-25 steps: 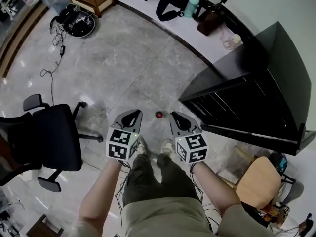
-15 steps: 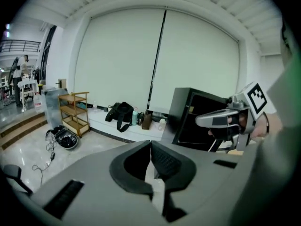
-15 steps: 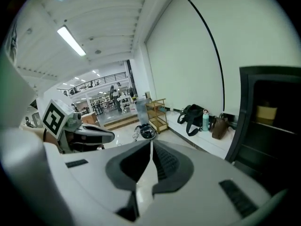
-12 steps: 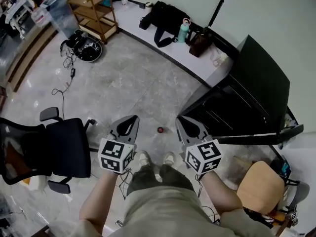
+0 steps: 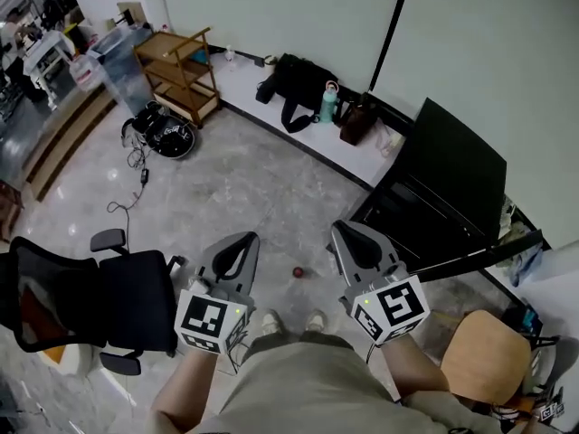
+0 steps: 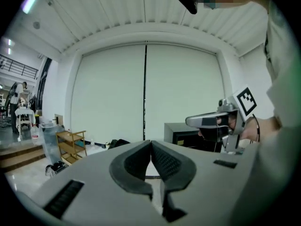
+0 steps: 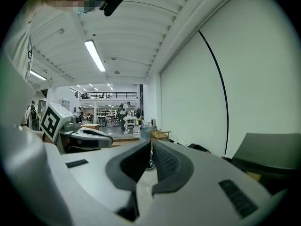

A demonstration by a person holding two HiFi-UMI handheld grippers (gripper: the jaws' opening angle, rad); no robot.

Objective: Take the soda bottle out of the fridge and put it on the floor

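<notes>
In the head view a small red-topped thing, which looks like the soda bottle (image 5: 297, 272) seen from above, stands on the grey floor between my two grippers, just beyond the person's shoes. It is too small to make out more. My left gripper (image 5: 242, 240) and right gripper (image 5: 347, 230) are held up side by side, well above the floor, both shut and empty. The left gripper view shows the left gripper (image 6: 151, 143) with its pads together. The right gripper (image 7: 151, 143) looks the same in its own view. The black fridge (image 5: 434, 197) stands at the right with its door open.
A black office chair (image 5: 109, 297) stands at the left and a wooden seat (image 5: 488, 355) at the lower right. A wooden trolley (image 5: 176, 70), a black bag (image 5: 294, 84), a teal flask (image 5: 327, 104) and cables with a round black device (image 5: 167, 136) lie along the far wall.
Both grippers have risen together away from the floor, and the head view has lifted to take in more of the room. The red-topped bottle stays on the floor and looks smaller.
</notes>
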